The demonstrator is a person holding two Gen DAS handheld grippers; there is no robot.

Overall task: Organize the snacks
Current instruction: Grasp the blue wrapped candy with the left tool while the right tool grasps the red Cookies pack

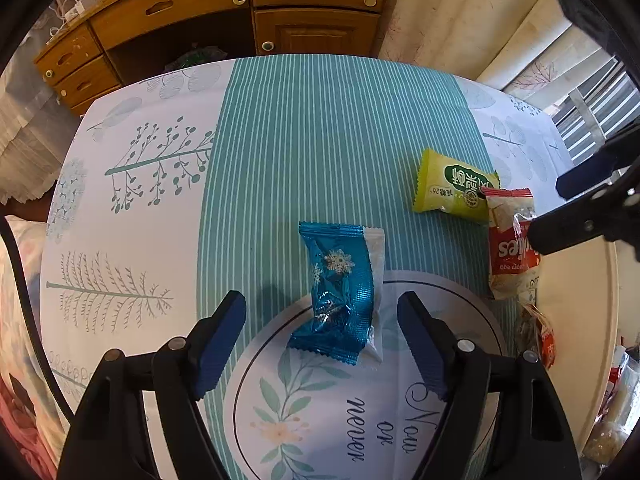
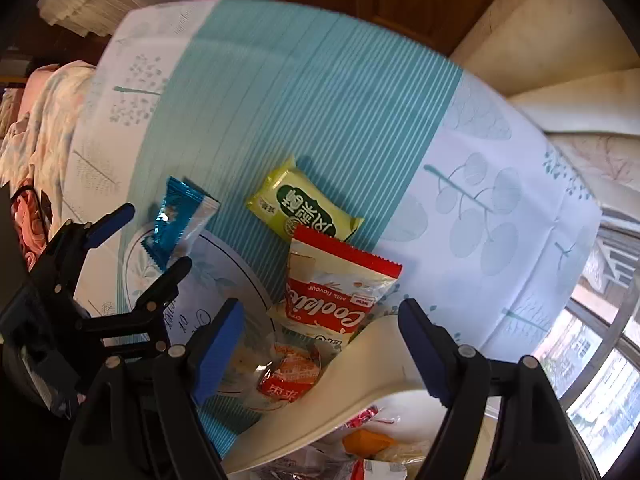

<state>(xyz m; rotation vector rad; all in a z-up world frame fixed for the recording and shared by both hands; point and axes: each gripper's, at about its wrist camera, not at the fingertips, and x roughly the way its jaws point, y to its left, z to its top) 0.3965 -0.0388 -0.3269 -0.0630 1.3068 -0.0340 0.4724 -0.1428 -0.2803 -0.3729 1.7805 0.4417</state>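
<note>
Snacks lay partly sorted around a cream bin at the table's near right corner. Inside the bin, wrapped packets were already piled, so some of the job looked done. Just outside its rim sat a small red-and-clear packet. Beyond that, farther from the bin, a red-and-white cookie pack lay on the cloth, its top edge overlapping a yellow-green packet farther still. Well to the left of the bin, a blue foil packet rested half across the round printed emblem of the tablecloth.

Left gripper hung over the blue foil packet with its fingers wide, one on each side and neither pressing the wrapper. Right gripper pointed down over the bin's rim and the cookie pack, fingers equally wide and holding nothing.

By my reading, four packets remained outside the bin, and the blue one seemed next in line. Neither packet had yet been grasped, so the closing, lifting and carrying across to the bin were all left.
</note>
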